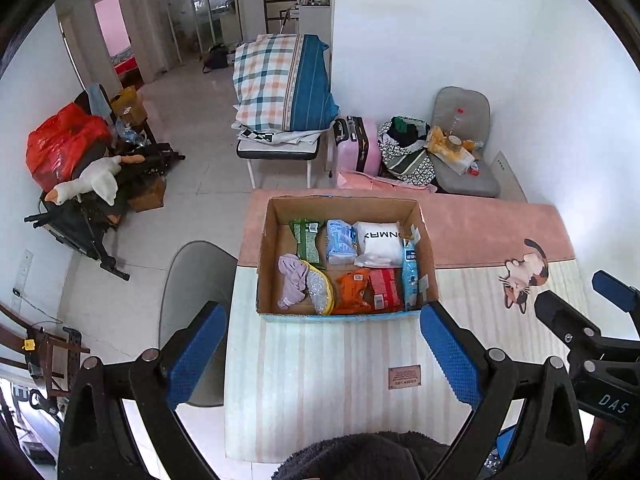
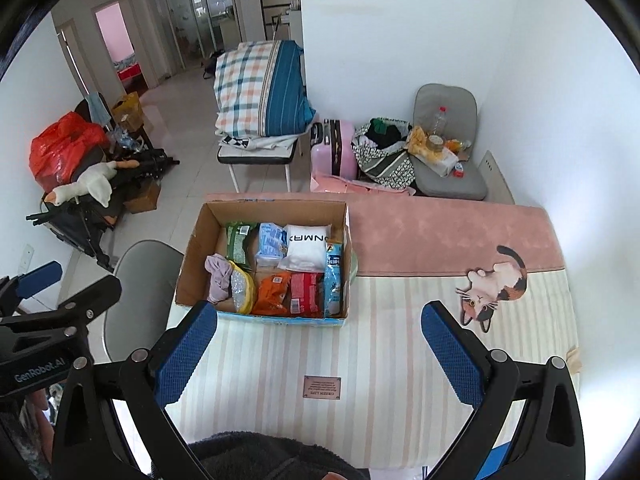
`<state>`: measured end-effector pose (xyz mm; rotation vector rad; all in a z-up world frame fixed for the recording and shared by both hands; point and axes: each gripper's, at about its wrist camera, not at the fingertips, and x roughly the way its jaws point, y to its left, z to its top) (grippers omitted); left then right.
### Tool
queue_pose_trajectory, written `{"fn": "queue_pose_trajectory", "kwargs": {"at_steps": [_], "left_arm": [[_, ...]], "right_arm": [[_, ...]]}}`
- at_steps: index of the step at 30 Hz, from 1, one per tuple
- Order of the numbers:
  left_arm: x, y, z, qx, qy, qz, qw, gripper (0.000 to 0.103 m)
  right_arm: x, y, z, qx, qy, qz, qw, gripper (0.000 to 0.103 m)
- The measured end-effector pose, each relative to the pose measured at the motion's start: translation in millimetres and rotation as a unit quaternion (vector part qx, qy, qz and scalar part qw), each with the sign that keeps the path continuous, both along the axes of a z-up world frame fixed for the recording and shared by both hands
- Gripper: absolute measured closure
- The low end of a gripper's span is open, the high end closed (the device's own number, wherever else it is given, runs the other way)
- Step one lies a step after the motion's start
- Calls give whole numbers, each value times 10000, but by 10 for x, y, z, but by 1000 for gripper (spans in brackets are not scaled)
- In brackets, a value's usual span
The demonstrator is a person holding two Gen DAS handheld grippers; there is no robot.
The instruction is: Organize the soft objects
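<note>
You look down on a brown cardboard box [image 1: 344,208] holding green [image 1: 307,242], orange [image 1: 354,290] and red packets [image 1: 385,288] and a lilac cloth [image 1: 291,280]. It sits on a pink, pastel-striped mat [image 1: 320,368] printed with a calico cat [image 1: 522,276]; blue pads [image 1: 448,350] line your black grippers.

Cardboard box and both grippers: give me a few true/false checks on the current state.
1. The cardboard box stands on the table mat. True.
2. The box is empty. False: it holds packets and cloths, among them a white pack and a purple cloth.
3. The left gripper is open and holds nothing. True.
4. The right gripper is shut on the orange packet. False: it is open, and the packet lies in the box.
5. A cat picture is on the mat, right of the box. True.
</note>
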<state>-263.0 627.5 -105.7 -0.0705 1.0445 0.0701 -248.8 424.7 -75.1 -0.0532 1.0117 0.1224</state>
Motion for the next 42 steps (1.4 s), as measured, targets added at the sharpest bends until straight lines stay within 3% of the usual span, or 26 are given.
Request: {"fn": "queue_pose_trajectory", "kwargs": {"at_steps": [9,42], "left_arm": [[-89,2,66,15,-88,60,9999,3],[-81,26,128,119,-225,-46,9997,3]], "right_arm": [[-154,-102,165,-129,-179,-180,9996,0],[-100,-112,214,-263,-313,-266,9988,0]]}}
